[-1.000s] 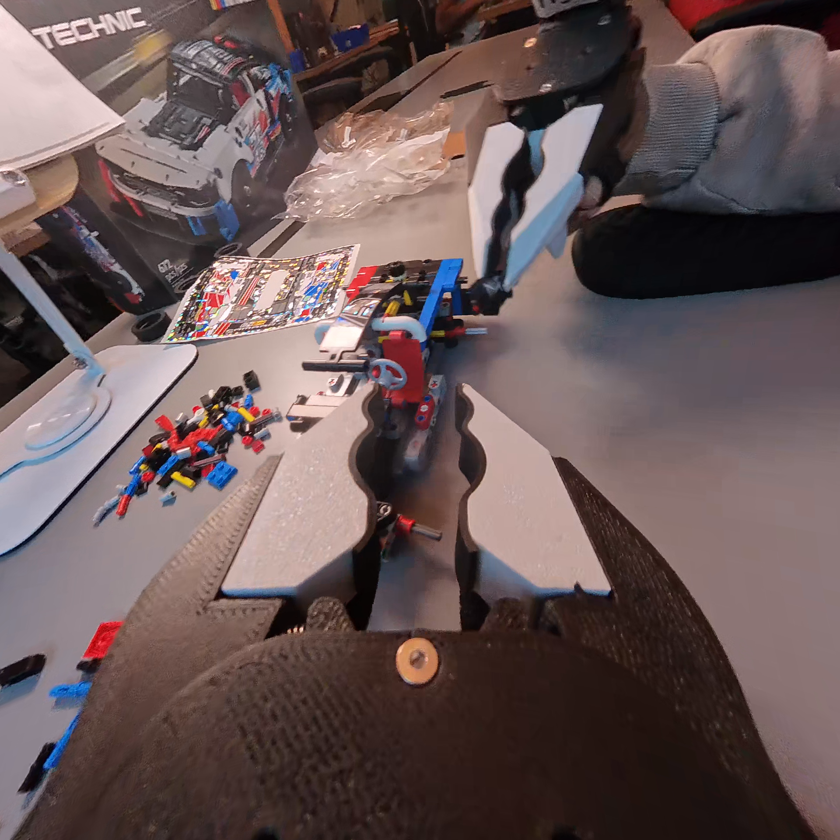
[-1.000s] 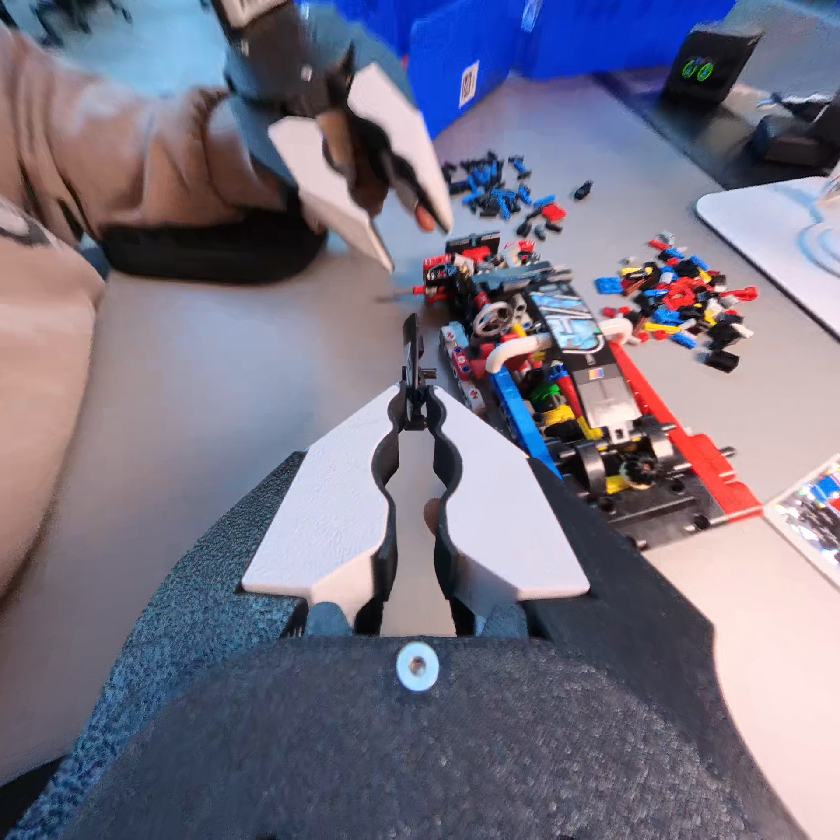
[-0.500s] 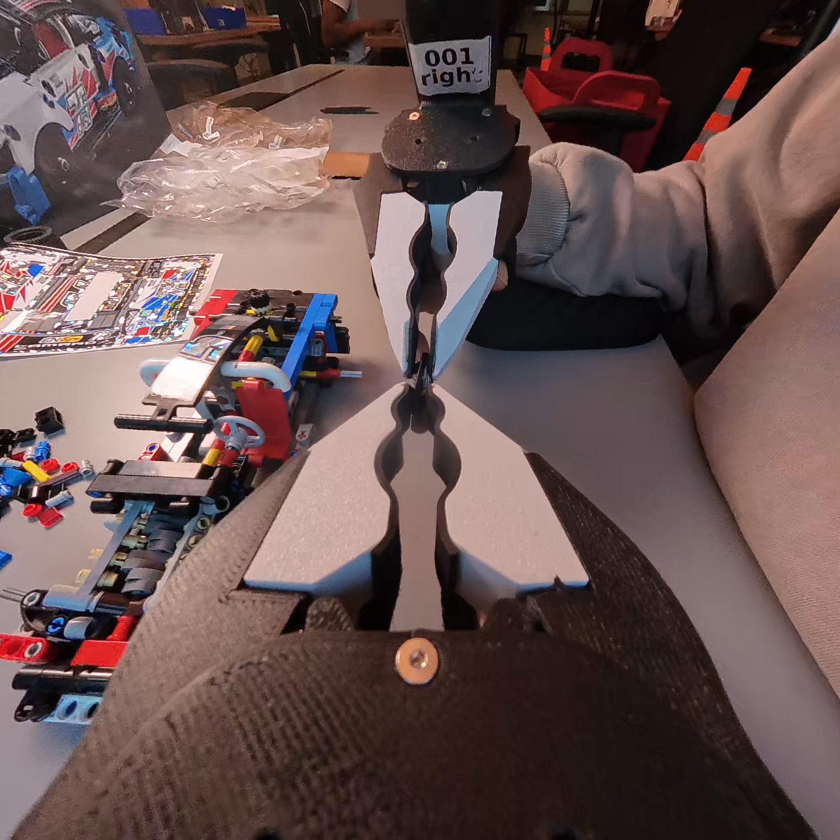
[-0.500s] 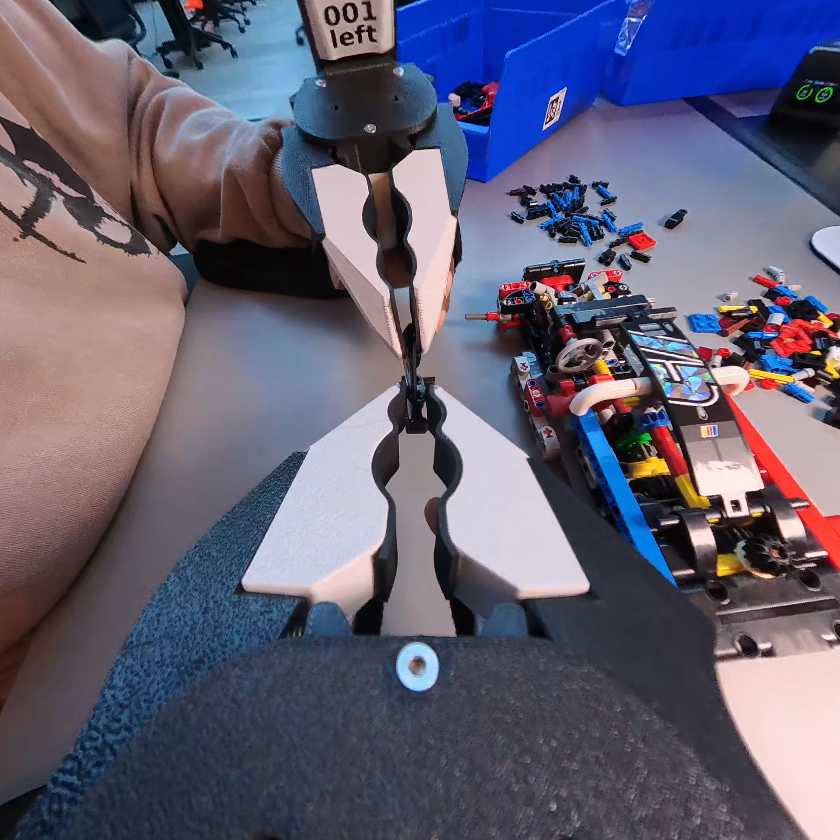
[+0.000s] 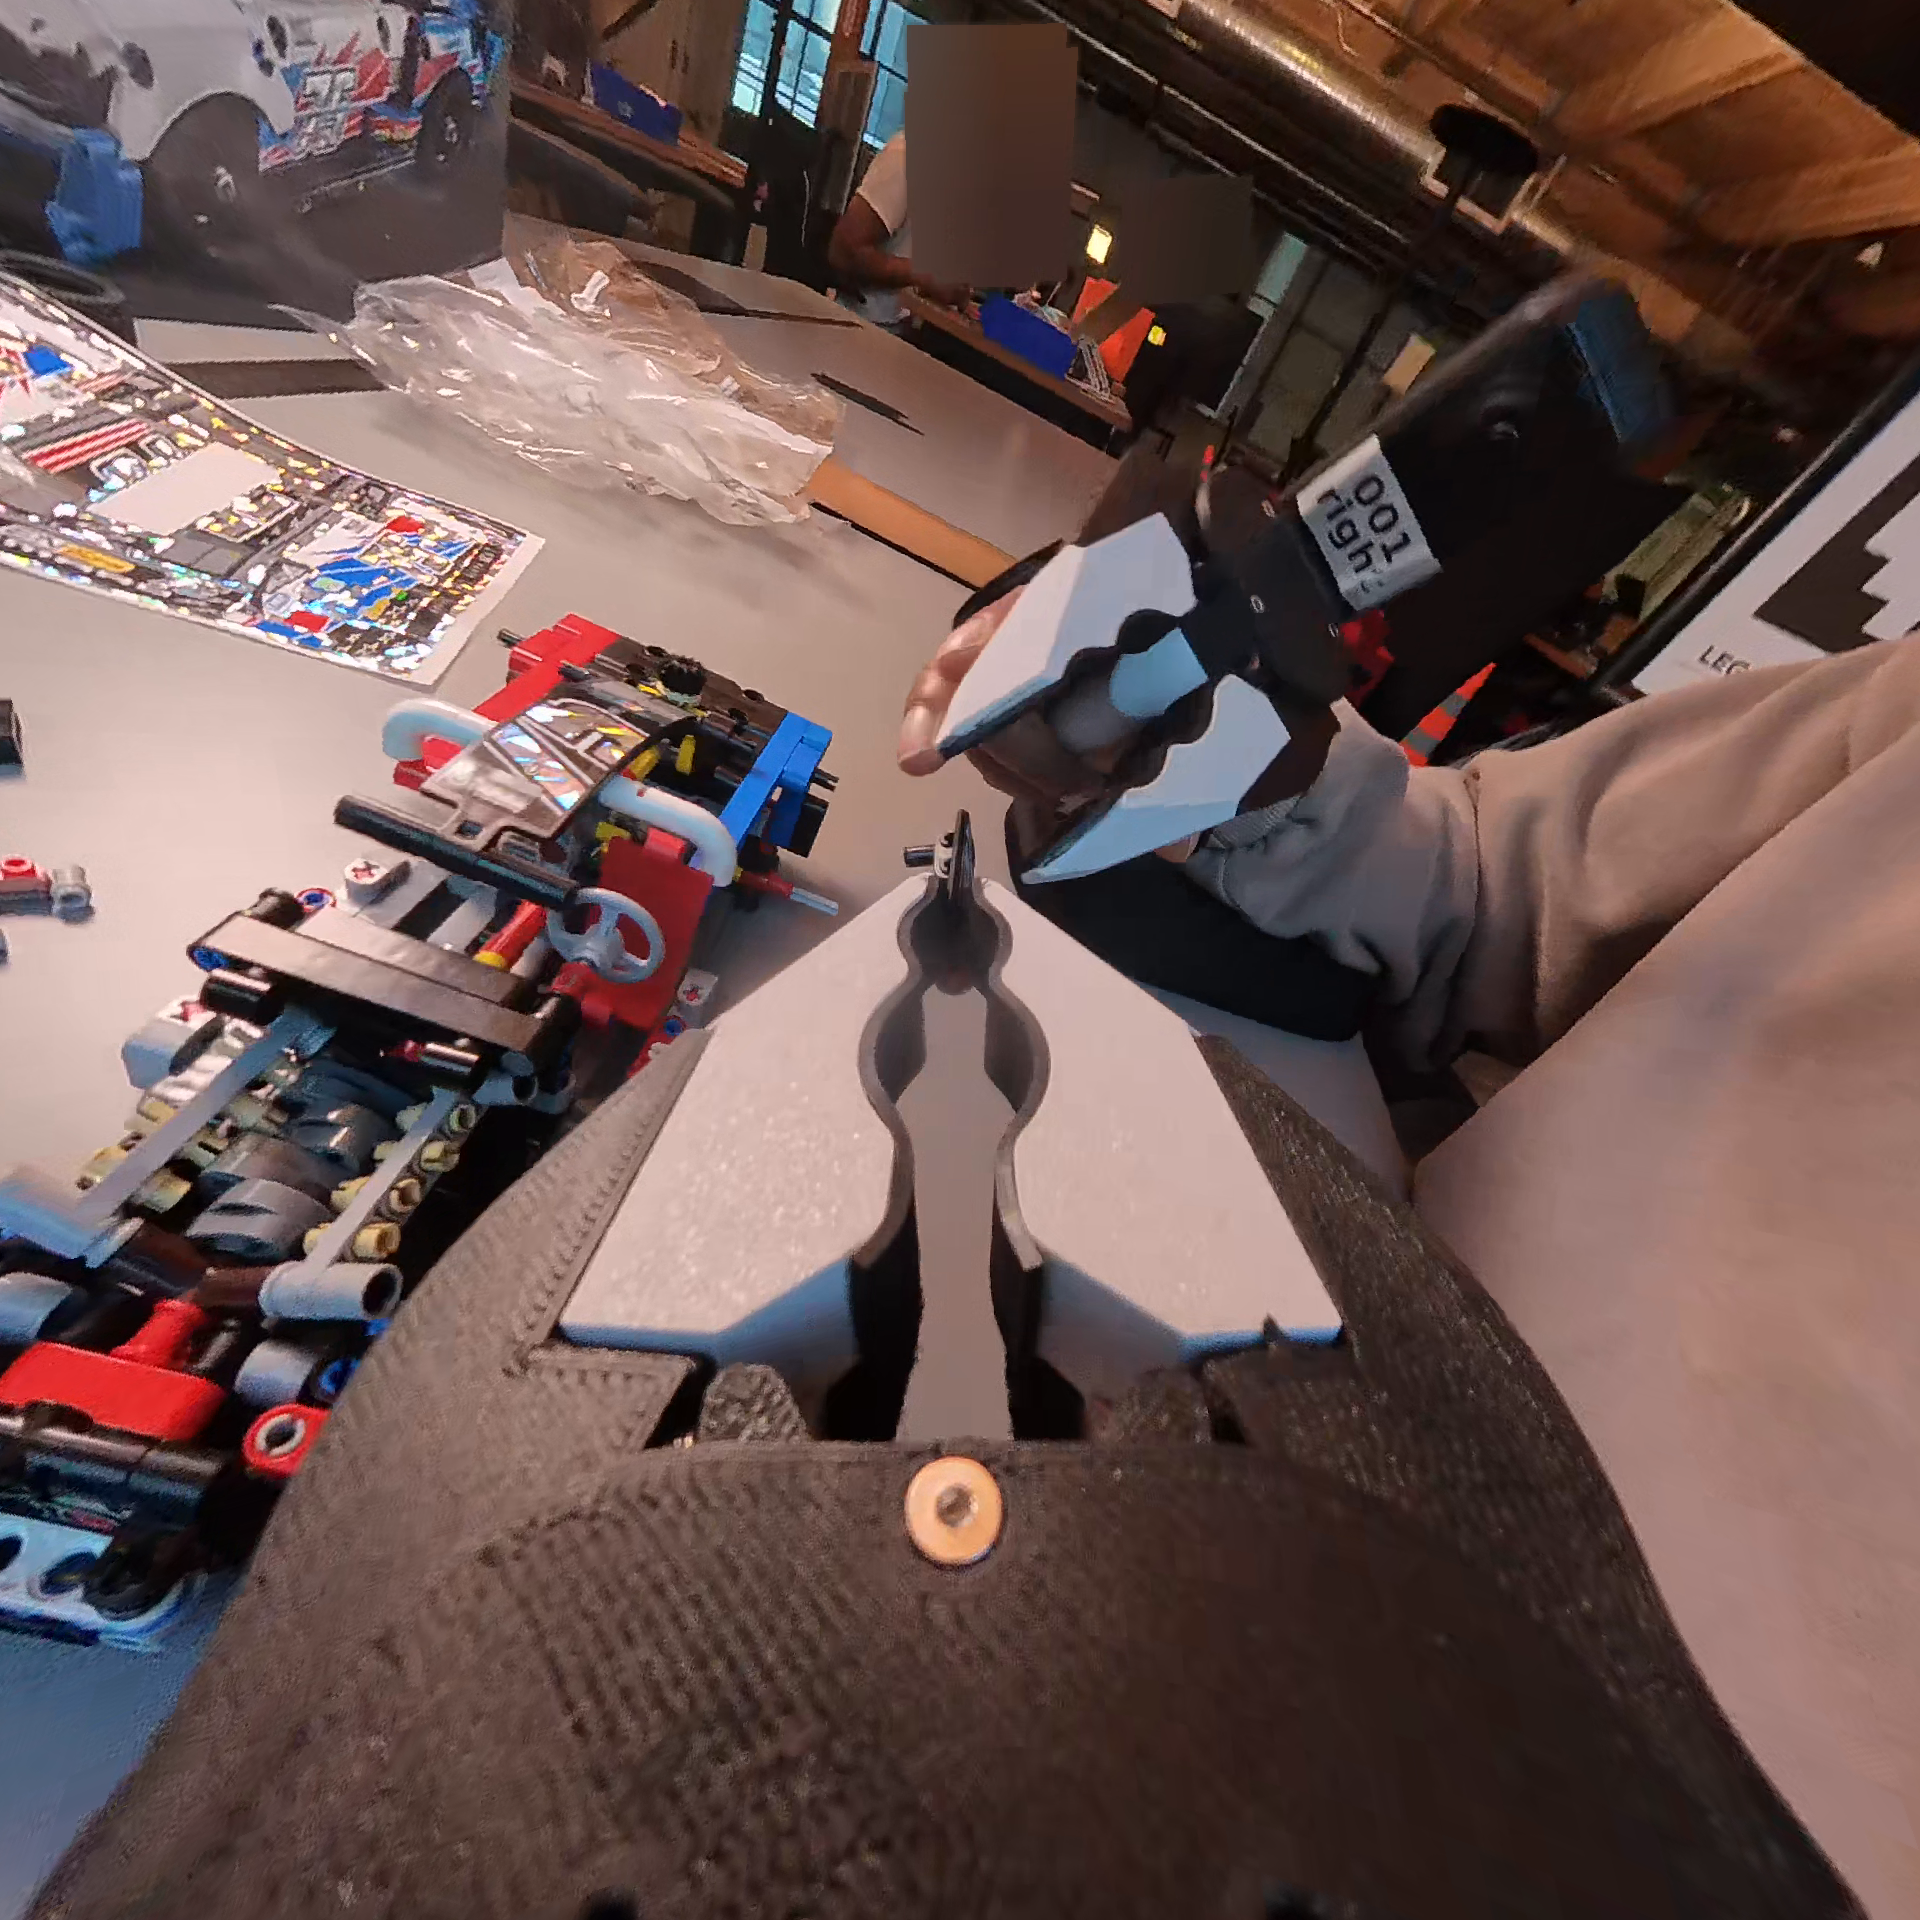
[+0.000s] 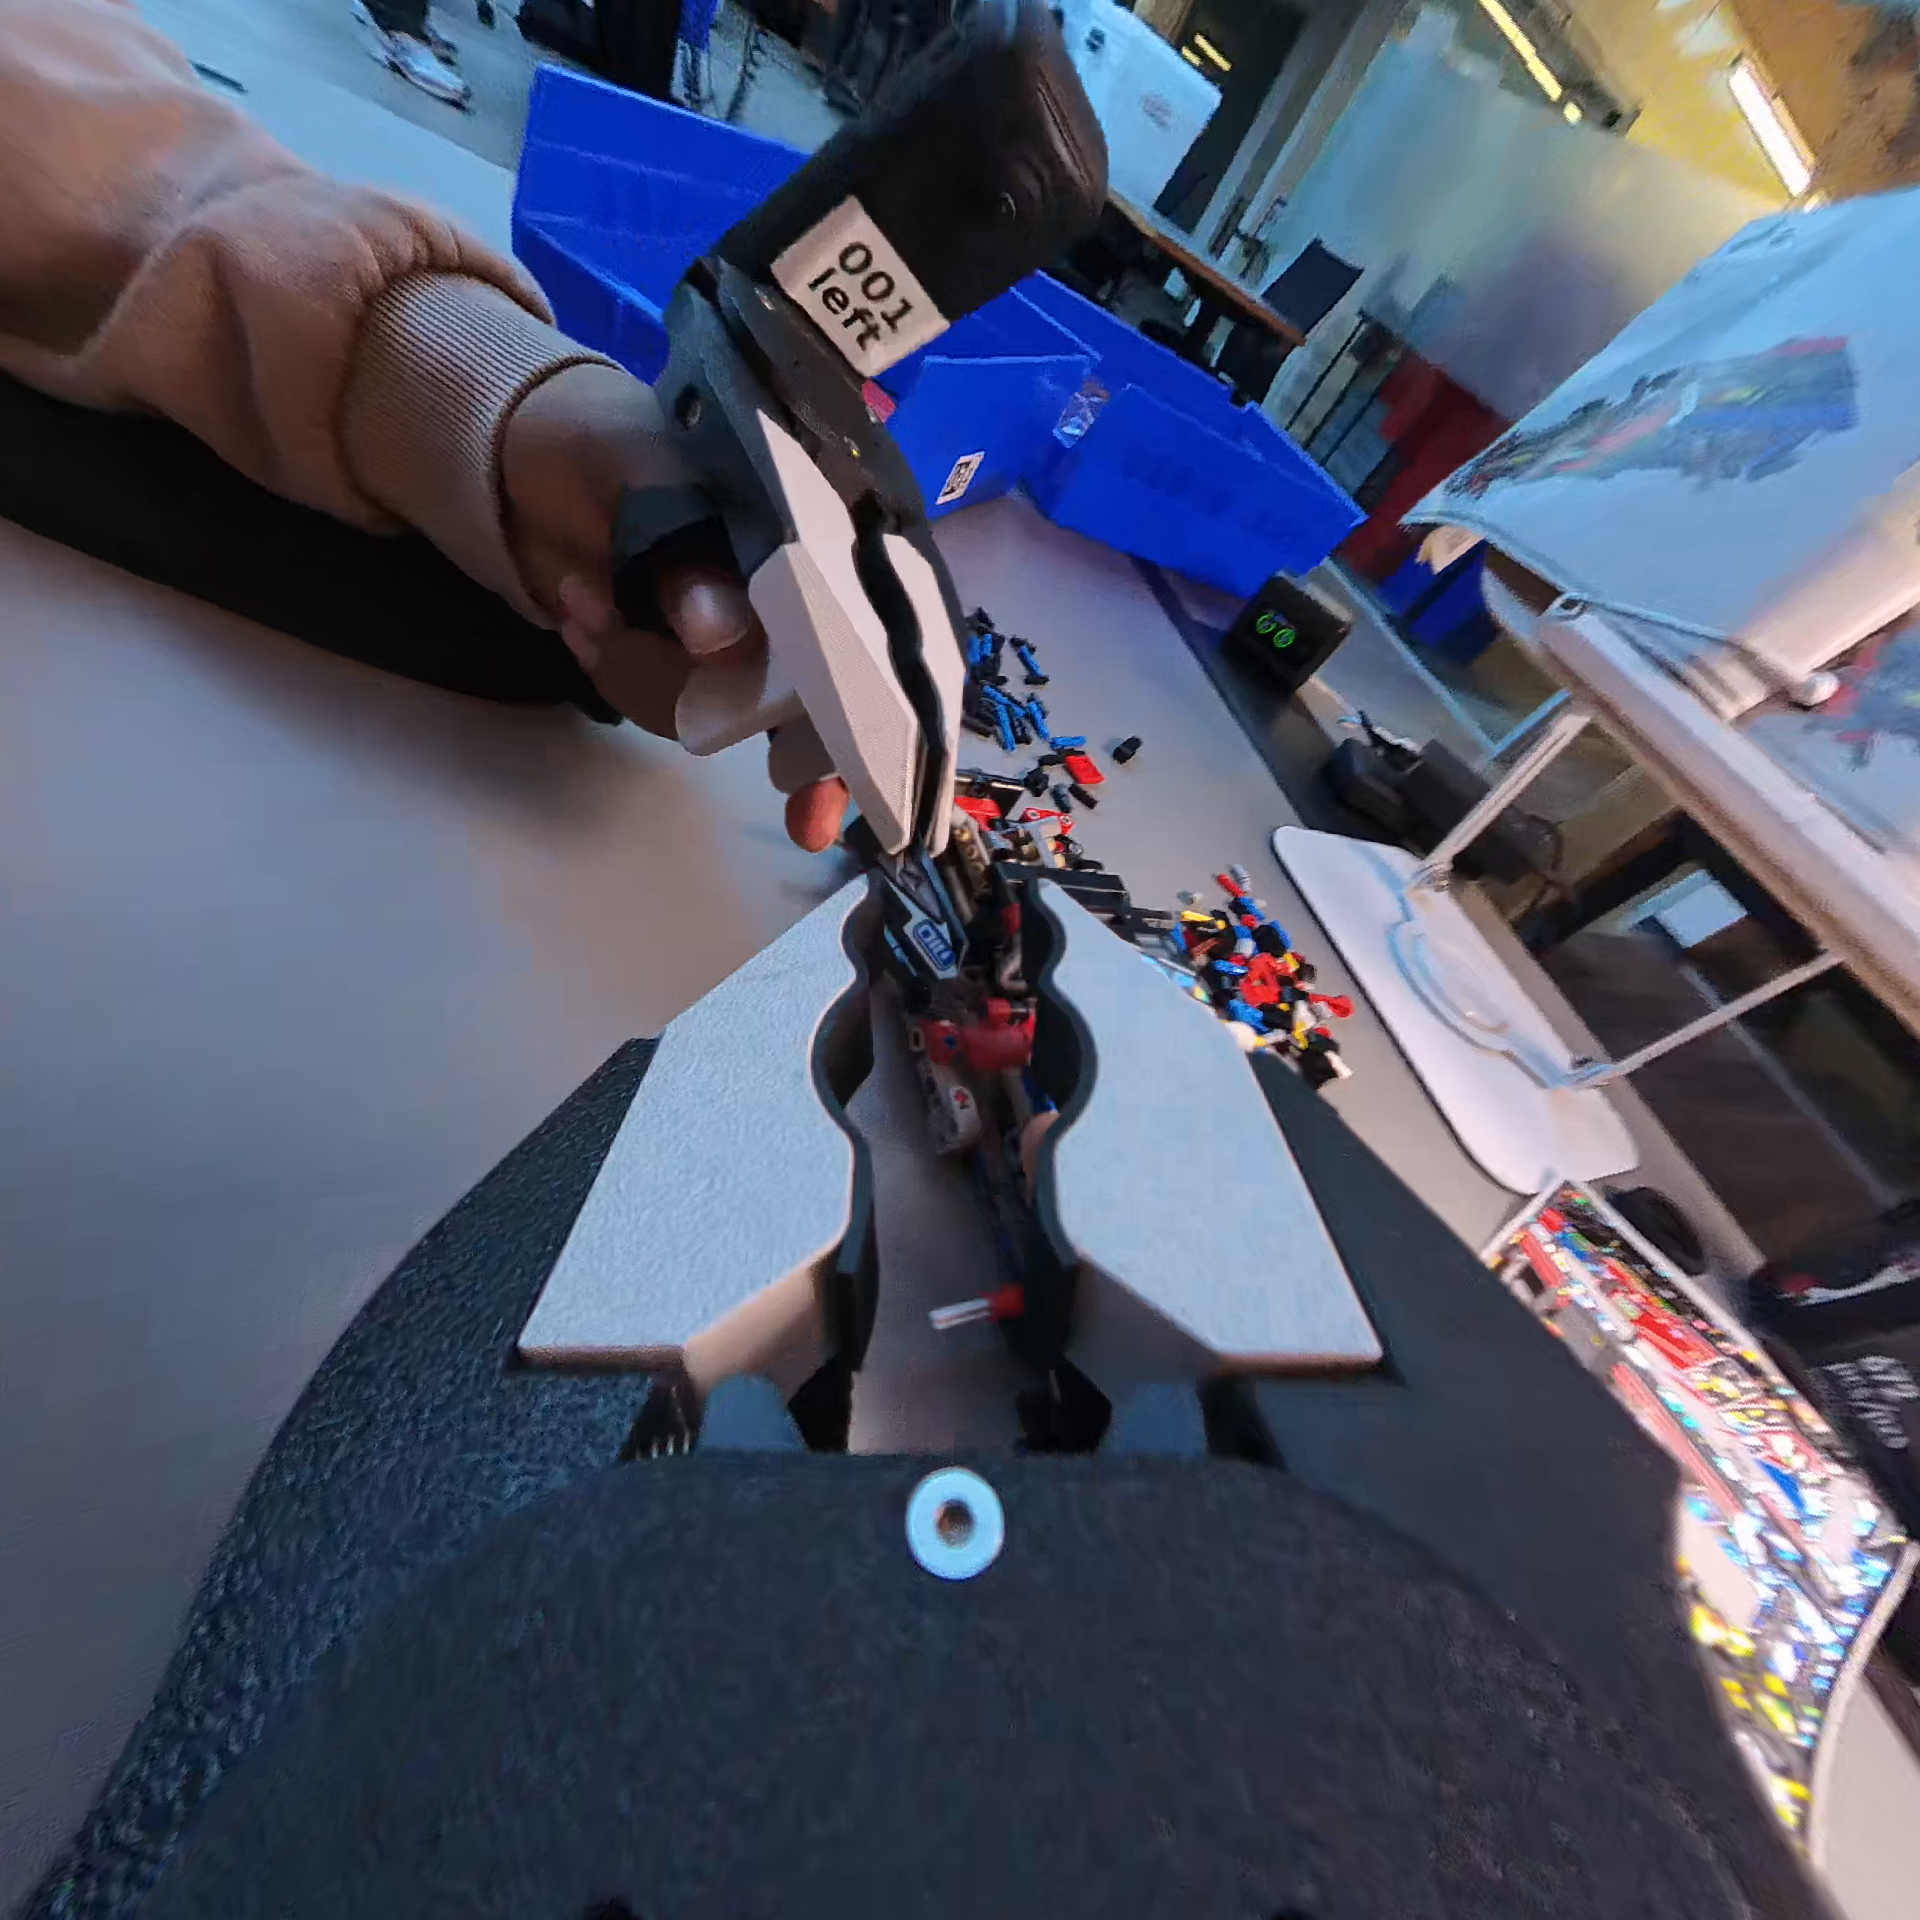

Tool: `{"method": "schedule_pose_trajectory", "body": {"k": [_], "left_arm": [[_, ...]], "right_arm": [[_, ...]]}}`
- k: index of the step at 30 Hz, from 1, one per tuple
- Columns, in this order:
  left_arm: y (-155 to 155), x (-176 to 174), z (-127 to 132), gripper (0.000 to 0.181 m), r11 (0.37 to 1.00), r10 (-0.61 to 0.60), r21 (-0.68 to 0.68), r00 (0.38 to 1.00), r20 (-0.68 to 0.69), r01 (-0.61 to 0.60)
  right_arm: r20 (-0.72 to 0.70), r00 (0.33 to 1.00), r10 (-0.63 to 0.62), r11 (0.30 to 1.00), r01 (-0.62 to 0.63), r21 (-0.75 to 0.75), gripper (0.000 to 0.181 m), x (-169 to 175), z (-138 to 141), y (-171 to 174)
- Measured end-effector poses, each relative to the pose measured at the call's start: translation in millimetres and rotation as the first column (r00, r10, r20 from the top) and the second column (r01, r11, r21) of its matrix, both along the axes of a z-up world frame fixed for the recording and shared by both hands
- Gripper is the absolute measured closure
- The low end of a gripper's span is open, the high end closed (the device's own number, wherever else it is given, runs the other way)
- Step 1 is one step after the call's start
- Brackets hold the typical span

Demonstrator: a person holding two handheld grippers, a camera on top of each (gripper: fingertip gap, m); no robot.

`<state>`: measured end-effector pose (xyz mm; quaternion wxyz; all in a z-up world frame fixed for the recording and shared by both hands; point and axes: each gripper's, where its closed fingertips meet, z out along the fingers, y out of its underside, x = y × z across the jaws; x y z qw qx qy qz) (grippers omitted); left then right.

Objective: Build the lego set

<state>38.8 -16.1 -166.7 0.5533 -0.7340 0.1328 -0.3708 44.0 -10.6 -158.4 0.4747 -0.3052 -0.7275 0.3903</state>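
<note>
My left gripper (image 5: 956, 894) is shut on a small black Lego piece (image 5: 954, 857) that sticks up from its tips, held above the table. In the right wrist view the left gripper (image 6: 914, 831) holds this dark piece (image 6: 925, 920), which bears a small sticker. My right gripper (image 6: 945, 904) is open and empty, with its fingers on either side of that piece. In the left wrist view the right gripper (image 5: 987, 810) is open, just right of the piece and tilted. The part-built Lego car (image 5: 499, 935) lies on the table to the left; it also shows in the right wrist view (image 6: 977, 1039).
A sticker sheet (image 5: 239, 520), clear plastic bags (image 5: 582, 384) and the set's box (image 5: 260, 104) lie beyond the car. A pile of loose pieces (image 6: 1257, 977), a white stand base (image 6: 1455, 1008) and blue bins (image 6: 1039, 416) lie beyond the car in the right wrist view. A black arm rest (image 5: 1195, 956) lies at the table edge. Left and right tips are no more than a few centimetres apart.
Half a second ago both grippers pinched the black piece tip to tip. The right gripper has opened and let go of it; the left gripper keeps it. Both have tilted.
</note>
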Motion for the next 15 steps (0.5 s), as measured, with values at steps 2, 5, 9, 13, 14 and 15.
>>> {"method": "schedule_pose_trajectory", "body": {"k": [2,5,9,13,14,15], "left_arm": [[3,-3,1,0.181,0.999,0.014,-0.048,0.996,0.085,-0.01],[5,-4,0,0.18,0.995,0.017,-0.097,0.987,0.161,-0.002],[7,1,1,0.181,0.992,0.013,-0.122,0.979,0.205,0.013],[9,1,0,0.181,0.989,0.014,-0.146,0.97,0.243,0.023],[9,1,0,0.181,0.988,0.013,-0.151,0.968,0.25,0.026],[10,1,-1,0.181,0.987,0.013,-0.157,0.966,0.257,0.028]], "right_arm": [[-0.029,1.0,-0.004,0.998,0.006,0.07,0.156,1,1,0],[-0.031,0.999,-0.03,0.989,0.034,0.142,0.153,-1,-4,4],[-0.004,1.0,-0.019,0.987,0.019,0.16,0.16,-1,-12,2],[-0.004,1.0,-0.02,0.987,0.021,0.16,0.173,-1,-13,4],[-0.002,1.0,-0.019,0.989,0.019,0.149,0.176,-1,-12,4],[0.0,1.0,-0.016,0.99,0.016,0.142,0.176,-1,-13,5]]}}
